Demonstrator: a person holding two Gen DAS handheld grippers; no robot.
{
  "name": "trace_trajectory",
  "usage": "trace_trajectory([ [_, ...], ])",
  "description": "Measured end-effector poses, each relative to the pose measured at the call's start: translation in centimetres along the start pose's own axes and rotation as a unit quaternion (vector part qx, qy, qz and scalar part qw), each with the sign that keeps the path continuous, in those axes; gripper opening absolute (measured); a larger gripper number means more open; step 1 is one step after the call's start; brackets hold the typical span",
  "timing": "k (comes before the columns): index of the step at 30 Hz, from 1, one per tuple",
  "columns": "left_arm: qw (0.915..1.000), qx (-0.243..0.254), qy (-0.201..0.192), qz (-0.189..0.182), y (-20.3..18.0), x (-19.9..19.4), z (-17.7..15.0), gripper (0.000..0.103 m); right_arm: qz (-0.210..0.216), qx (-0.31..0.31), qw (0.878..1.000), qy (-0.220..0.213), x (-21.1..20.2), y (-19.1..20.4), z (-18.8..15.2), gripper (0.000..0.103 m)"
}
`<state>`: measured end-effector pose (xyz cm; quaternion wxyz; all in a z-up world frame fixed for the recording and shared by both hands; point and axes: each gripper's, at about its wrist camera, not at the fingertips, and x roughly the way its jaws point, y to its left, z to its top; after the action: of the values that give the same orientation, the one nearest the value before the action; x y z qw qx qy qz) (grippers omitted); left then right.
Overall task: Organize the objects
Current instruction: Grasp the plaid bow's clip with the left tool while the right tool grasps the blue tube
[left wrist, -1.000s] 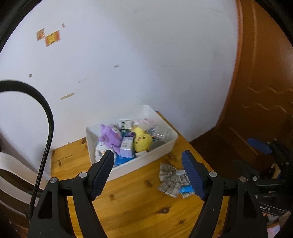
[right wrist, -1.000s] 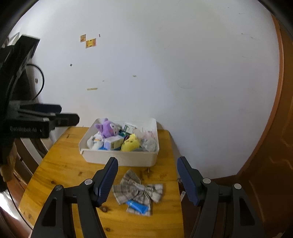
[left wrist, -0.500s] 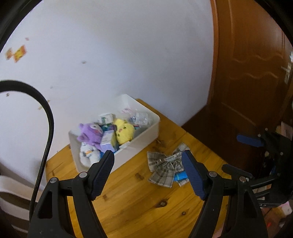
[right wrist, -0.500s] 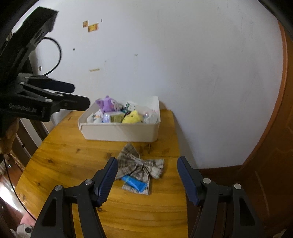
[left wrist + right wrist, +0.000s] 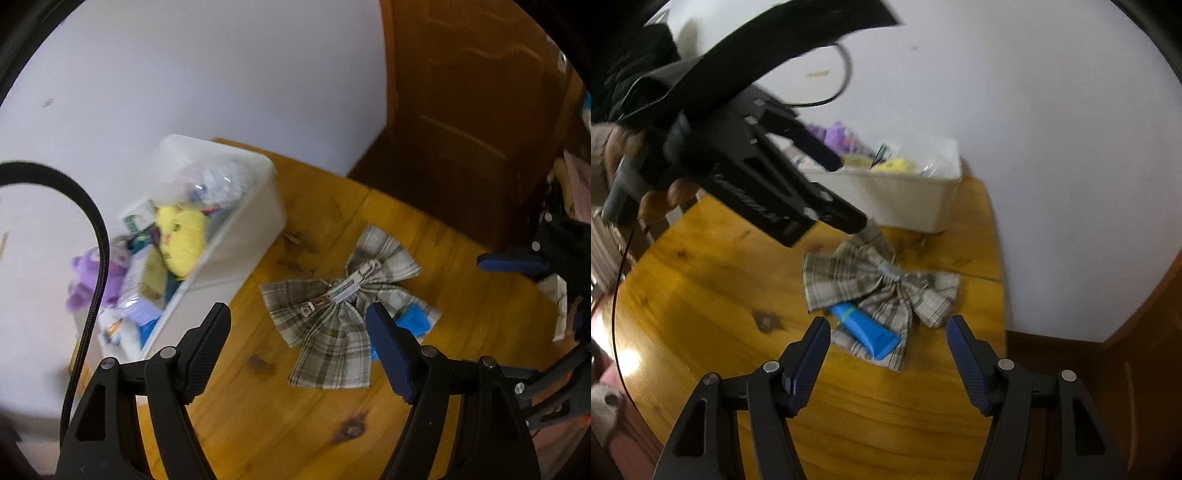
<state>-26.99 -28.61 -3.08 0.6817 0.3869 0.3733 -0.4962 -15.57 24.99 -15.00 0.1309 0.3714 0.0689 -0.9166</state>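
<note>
One wooden table [image 5: 317, 417]. On it, far left, one white bin [image 5: 255, 225]; near it to the right, one plaid bow [image 5: 332, 306] and one blue tube [image 5: 866, 330] lying on the bow's near edge. In the bin, two plush toys can be counted, one yellow [image 5: 181, 236] and one purple [image 5: 88, 280], plus several small boxes and packets too blurred to number. Two grippers, left [image 5: 299, 354] and right [image 5: 886, 365], each with two fingers spread apart.
</note>
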Motion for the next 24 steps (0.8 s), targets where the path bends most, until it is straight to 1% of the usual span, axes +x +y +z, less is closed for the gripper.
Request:
trace_trajectory([
  [2, 0.9997, 0.020, 0.011, -0.003, -0.3, 1.4, 0.1, 0.079, 0.011, -0.003, 1.000, 0.010, 1.1, 0.0, -0.3, 0.064],
  [3, 0.9995, 0.027, 0.016, -0.008, -0.4, 2.0, 0.2, 0.079, 0.016, -0.003, 1.000, 0.017, 1.7, -0.1, -0.5, 0.061],
  [5, 0.9986, 0.044, 0.026, -0.018, -0.8, 3.1, 0.4, 0.079, 0.026, -0.004, 0.999, 0.032, 2.9, -0.1, -0.8, 0.059],
  [10, 0.9942, 0.093, 0.046, -0.027, -1.7, 5.4, 0.7, 0.079, 0.047, -0.015, 0.998, 0.047, 4.9, 0.0, -0.9, 0.057],
  [14, 0.9915, 0.113, 0.057, -0.032, -2.0, 6.3, 1.1, 0.079, 0.063, -0.026, 0.996, 0.052, 5.8, 0.2, -0.5, 0.054],
  [17, 0.9888, 0.129, 0.066, -0.034, -2.3, 7.2, 1.2, 0.079, 0.069, -0.039, 0.995, 0.055, 6.5, 0.6, -0.1, 0.053],
  [19, 0.9866, 0.140, 0.077, -0.033, -2.6, 8.0, 1.2, 0.079, 0.076, -0.045, 0.994, 0.059, 7.0, 0.9, 0.1, 0.051],
  [21, 0.9850, 0.145, 0.085, -0.037, -2.9, 8.6, 1.1, 0.079, 0.079, -0.050, 0.994, 0.064, 7.4, 1.0, 0.4, 0.046],
  [24, 0.9832, 0.152, 0.093, -0.041, -3.1, 9.3, 0.8, 0.079, 0.087, -0.053, 0.993, 0.067, 7.7, 0.5, 0.7, 0.044],
])
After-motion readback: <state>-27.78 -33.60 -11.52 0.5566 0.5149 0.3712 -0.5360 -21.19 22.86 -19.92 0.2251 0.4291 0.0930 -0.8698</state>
